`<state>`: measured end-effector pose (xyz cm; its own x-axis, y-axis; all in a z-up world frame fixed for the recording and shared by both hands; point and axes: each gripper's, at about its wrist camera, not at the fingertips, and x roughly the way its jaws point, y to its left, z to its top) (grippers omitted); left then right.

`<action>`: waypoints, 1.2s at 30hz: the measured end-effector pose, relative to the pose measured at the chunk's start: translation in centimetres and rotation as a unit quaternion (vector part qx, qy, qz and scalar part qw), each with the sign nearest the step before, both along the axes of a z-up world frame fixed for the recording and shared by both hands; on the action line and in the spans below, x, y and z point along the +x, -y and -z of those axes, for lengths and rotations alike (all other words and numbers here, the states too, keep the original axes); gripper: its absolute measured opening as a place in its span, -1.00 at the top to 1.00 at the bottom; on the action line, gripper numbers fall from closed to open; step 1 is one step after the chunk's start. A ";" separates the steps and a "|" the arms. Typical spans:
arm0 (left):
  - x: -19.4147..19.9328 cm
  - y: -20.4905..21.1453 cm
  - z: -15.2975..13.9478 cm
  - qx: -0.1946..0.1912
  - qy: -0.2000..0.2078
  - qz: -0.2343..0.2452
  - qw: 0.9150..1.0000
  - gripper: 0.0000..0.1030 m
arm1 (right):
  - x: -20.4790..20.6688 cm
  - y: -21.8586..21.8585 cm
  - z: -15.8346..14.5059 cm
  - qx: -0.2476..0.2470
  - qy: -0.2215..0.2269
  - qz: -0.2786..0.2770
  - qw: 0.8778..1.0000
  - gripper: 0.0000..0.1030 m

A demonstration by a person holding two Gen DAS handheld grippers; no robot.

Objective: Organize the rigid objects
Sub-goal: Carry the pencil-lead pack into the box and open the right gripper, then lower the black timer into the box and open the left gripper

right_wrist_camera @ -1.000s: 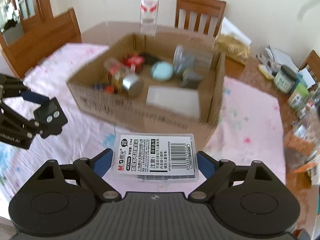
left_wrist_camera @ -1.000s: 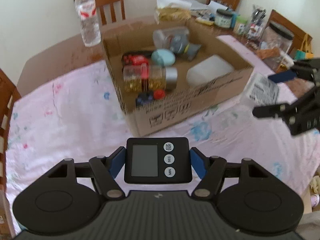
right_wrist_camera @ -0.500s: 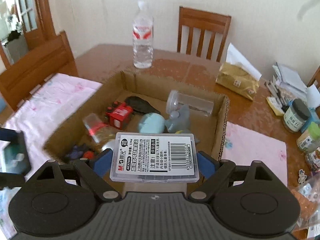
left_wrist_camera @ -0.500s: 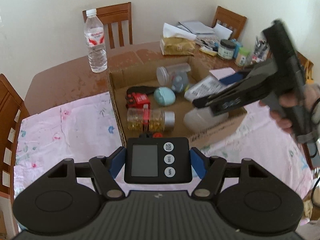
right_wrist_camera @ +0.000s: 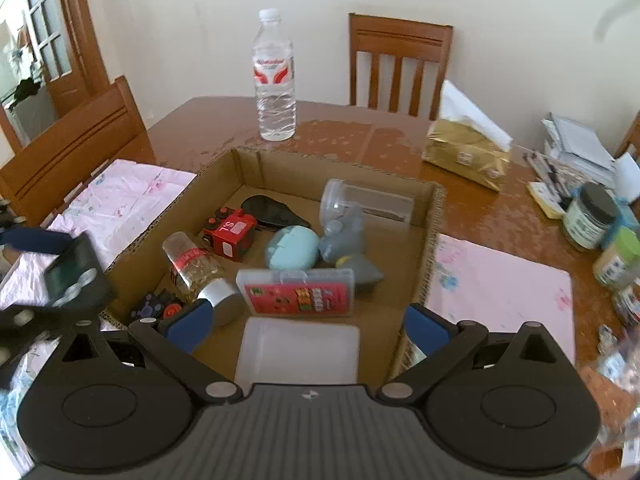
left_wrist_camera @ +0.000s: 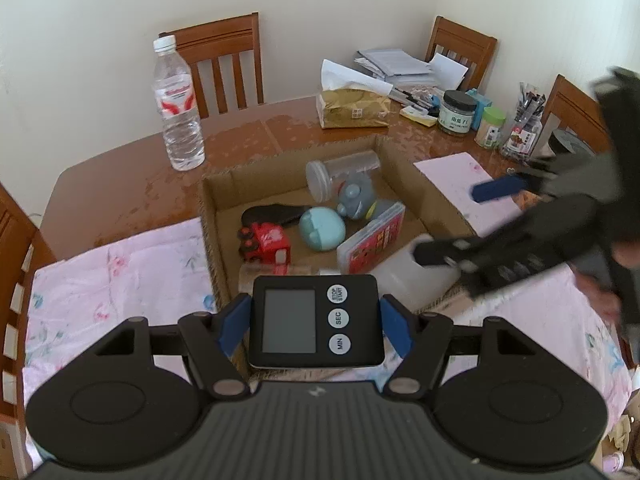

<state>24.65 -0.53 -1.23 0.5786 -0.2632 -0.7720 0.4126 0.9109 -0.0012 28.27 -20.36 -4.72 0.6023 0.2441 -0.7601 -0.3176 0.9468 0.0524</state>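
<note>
Black timer point(left_wrist_camera: 316, 321) clamped in left hand-held gripper point(left_wrist_camera: 316, 326); right hand-held gripper point(right_wrist_camera: 307, 326) gapes empty above red case point(right_wrist_camera: 298, 292).

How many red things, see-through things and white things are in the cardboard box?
Red: 2, the toy truck and the flat case.
See-through: 2, the jar and the pill bottle.
White: 1, the tub.
Total: 5.

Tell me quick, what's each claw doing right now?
Left gripper: closed on the black timer.
Right gripper: open, holding nothing.
</note>
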 end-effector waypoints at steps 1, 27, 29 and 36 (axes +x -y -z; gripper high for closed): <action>0.4 0.3 0.0 0.000 0.000 0.001 1.000 -0.34 | -0.4 0.3 -0.2 0.001 0.003 0.004 1.000 -1.00; 4.5 1.4 0.8 -0.011 0.044 -0.055 0.997 -0.99 | -3.8 1.6 -2.3 0.013 0.015 0.055 0.998 -1.00; 3.4 0.6 0.2 -0.024 0.044 -0.072 0.996 -0.99 | -3.8 1.4 -2.5 0.008 0.009 0.064 0.998 -1.00; -0.6 -0.9 -1.9 -0.036 0.049 -0.154 0.986 -0.99 | -4.0 0.6 -3.4 -0.021 -0.015 0.116 0.993 -1.00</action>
<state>24.01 0.41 0.62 0.7104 -0.1160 -0.6941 0.1183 0.9920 -0.0447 24.30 -20.97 -1.27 0.6155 0.0688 -0.7852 -0.0893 0.9959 0.0173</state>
